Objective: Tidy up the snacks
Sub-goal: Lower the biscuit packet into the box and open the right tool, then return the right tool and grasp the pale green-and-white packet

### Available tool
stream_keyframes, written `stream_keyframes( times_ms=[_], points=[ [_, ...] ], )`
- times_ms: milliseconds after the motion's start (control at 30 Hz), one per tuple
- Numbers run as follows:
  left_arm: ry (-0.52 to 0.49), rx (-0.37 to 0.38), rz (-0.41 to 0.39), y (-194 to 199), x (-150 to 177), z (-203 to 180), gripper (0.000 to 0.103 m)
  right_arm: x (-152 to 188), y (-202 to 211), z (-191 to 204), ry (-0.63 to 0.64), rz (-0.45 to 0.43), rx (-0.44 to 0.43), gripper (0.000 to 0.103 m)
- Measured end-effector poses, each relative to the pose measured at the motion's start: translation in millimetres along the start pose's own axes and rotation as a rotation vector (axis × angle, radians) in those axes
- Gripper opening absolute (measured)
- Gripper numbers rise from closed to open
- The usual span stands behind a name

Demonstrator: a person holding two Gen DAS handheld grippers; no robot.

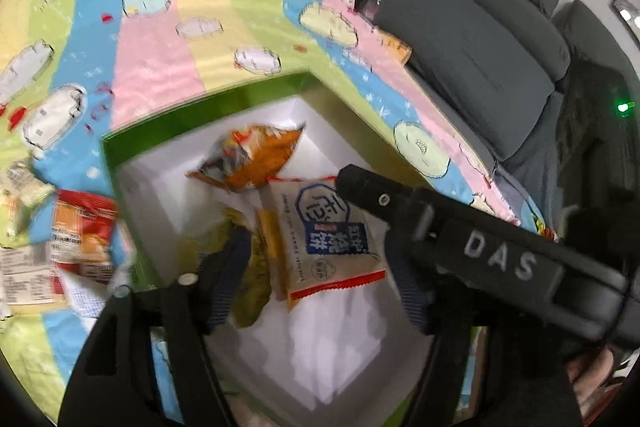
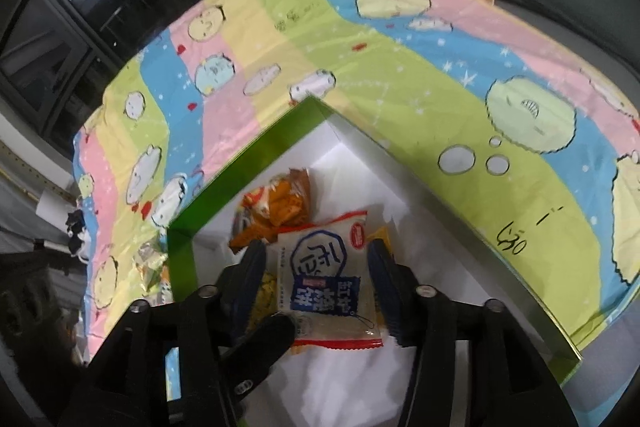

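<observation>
The left gripper (image 1: 316,259) pointed downward with its jaws spread wide and nothing between them. The right gripper (image 2: 316,279) also pointed downward, jaws parted, reaching across in front of the left one.

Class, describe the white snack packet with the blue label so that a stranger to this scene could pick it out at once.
Start at the green-rimmed box with a white inside, standing on the pastel cartoon cloth. Several snack packets lie in it, and the white packet rests on top, between the open fingers of the right gripper. Unlike the orange packet behind it, it is white with red serrated ends and a dark blue label.
</observation>
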State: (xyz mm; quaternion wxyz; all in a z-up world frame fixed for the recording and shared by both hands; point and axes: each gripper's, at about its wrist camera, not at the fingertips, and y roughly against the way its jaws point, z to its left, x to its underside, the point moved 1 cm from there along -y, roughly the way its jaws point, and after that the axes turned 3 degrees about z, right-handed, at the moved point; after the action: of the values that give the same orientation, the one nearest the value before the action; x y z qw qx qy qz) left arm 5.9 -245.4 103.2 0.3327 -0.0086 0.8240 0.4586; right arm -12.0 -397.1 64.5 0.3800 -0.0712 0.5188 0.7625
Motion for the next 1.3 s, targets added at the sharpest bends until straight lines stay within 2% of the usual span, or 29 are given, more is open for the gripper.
stream_keyframes(
  times_ms=[67, 233, 367, 633, 700, 800, 900, 1000, 1100, 1233, 1300],
  points=[
    [0.007, 0.003, -0.049, 19.5, 3.8, 6.2, 0.090, 1.0, 6.2, 4.5, 0.007, -0.021, -0.010, 0.070],
    [0.043, -0.014, -0.126, 61.3, 17.3, 29.0, 0.097, 5.2, 19.4, 25.1, 0.056, -0.063, -0.040, 0.080],
    [0.108, -0.086, -0.189, 95.0, 28.9, 58.6, 0.102, 10.8, 23.6, 45.9, 0.106, -0.080, -0.061, 0.081],
    [0.269, -0.308, -0.215, 132.7, 64.4, 144.7, 0.102, 25.1, 18.5, 90.8, 0.202, -0.084, -0.059, 0.082],
    [0.304, -0.323, -0.217, 134.7, 76.2, 163.1, 0.102, 30.1, 12.8, 104.3, 0.233, -0.069, -0.075, 0.082],
    [0.365, -0.300, -0.216, 135.1, 95.8, 192.4, 0.102, 38.3, 0.7, 127.2, 0.290, -0.045, -0.060, 0.082],
    [0.433, -0.308, -0.183, 131.2, 101.0, 220.5, 0.102, 46.9, -9.2, 153.5, 0.323, -0.037, -0.067, 0.082],
    [0.476, -0.331, -0.188, 133.0, 104.0, 238.0, 0.102, 55.9, -24.5, 179.1, 0.367, 0.034, -0.166, 0.082],
    [0.514, -0.350, -0.161, 134.7, 108.9, 250.3, 0.102, 63.1, -54.6, 208.6, 0.410, 0.161, -0.231, 0.082],
    [0.543, -0.387, -0.157, 141.5, 112.0, 258.6, 0.102, 56.1, -103.3, 240.7, 0.445, 0.294, -0.211, 0.082],
    [0.553, -0.382, -0.156, 144.5, 113.3, 261.2, 0.102, 48.6, -129.3, 254.0, 0.467, 0.328, -0.146, 0.082]
  ],
)
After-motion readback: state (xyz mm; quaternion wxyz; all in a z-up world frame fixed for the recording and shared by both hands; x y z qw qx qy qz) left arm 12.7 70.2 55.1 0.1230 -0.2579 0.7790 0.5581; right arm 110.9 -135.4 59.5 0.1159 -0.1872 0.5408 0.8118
